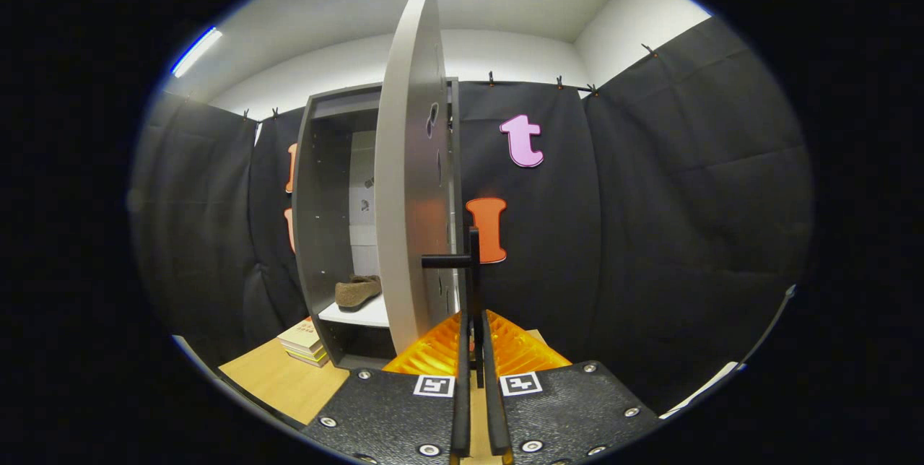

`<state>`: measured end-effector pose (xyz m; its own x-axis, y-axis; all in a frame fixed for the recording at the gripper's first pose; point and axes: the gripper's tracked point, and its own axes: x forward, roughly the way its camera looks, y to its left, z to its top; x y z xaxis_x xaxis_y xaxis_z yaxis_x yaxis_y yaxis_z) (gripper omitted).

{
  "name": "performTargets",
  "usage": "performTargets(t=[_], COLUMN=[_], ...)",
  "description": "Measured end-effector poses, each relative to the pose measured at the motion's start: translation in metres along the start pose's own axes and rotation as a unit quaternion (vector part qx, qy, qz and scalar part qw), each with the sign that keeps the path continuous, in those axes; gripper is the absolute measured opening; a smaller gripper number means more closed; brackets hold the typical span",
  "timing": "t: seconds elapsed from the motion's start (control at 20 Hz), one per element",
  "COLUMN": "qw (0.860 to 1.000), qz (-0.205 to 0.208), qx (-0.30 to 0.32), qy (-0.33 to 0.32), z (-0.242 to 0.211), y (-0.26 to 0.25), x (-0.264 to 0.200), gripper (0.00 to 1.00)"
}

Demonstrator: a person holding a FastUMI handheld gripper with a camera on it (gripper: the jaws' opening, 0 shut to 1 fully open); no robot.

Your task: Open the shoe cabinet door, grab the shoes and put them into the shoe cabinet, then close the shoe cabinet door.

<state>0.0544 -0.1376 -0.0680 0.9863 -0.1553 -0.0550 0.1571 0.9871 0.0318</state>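
Gripper view is looking forward along my two fingers toward one shoe cabinet [325, 234] standing on a wooden tabletop [278, 378]. Starting at the left, one small stack of books [304, 344] is lying on the tabletop just beside the cabinet's lower corner. Inside the open cabinet, one brown shoe [357, 290] is resting on a white shelf [361, 315]; I am seeing a single shoe, though the door may be hiding more. Next comes the one cabinet door [408, 183], swung out edge-on toward me. One dark handle [462, 263] is sticking out from its face, a short bar joined to an upright bar. My jaws [476, 364] are nearly pressed together, pinching that upright bar, which is sitting in the narrow gap between both fingers.
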Motion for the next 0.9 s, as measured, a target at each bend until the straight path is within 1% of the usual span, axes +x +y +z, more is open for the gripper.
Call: performTargets(t=[0.1,0.25,0.4,0.6,0.7,0.8,0.9], qw=[1.0,1.0,1.0,1.0,1.0,0.999,0.999], qz=[-0.007,0.003,-0.002,0.0,0.008,0.019,0.019], qx=[0.002,0.015,-0.005,0.01,0.021,0.035,0.036], qy=[0.001,-0.006,-0.005,-0.009,-0.009,-0.01,0.001], z=[-0.001,0.002,-0.004,-0.004,-0.008,-0.014,-0.026], y=[-0.017,-0.019,-0.016,-0.001,0.011,0.024,0.03], x=[-0.003,-0.009,-0.02,-0.035,-0.04,-0.04,-0.038], gripper=[0.09,0.09,0.09,0.09,0.09,0.09,0.09])
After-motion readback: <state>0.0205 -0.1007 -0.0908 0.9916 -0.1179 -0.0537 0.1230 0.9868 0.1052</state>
